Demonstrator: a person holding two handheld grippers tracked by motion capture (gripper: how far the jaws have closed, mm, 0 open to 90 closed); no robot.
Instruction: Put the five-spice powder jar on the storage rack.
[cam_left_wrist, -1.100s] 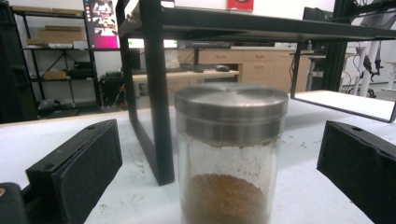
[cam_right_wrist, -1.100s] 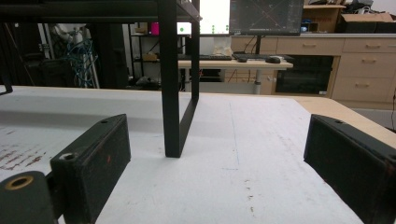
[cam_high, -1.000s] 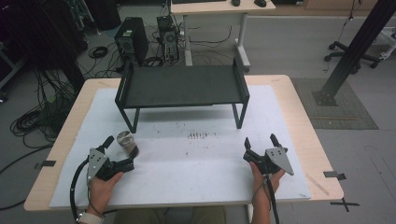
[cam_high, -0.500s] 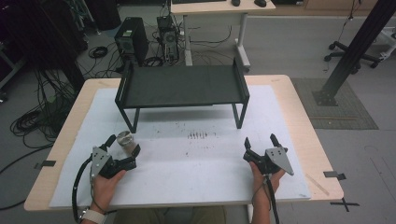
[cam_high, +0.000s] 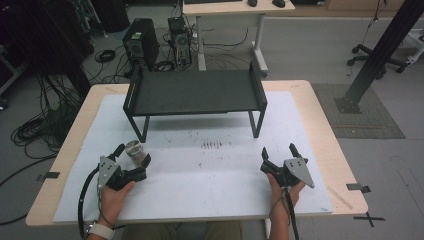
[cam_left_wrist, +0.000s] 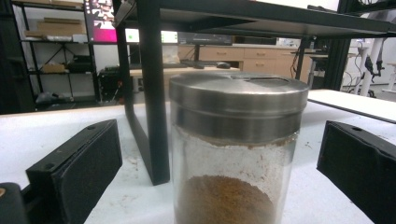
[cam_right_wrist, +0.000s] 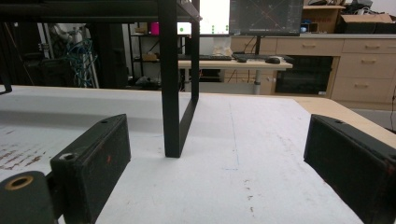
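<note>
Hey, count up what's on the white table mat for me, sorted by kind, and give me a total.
Spice jar: 1
Black shelf rack: 1
Handheld grippers: 2, left gripper, right gripper
Total: 4

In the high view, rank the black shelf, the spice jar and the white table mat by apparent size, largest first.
1. White table mat, covering most of the tabletop.
2. Black shelf, standing on the mat's far half.
3. Spice jar, far smaller, between the open left claw's jaws.
</note>
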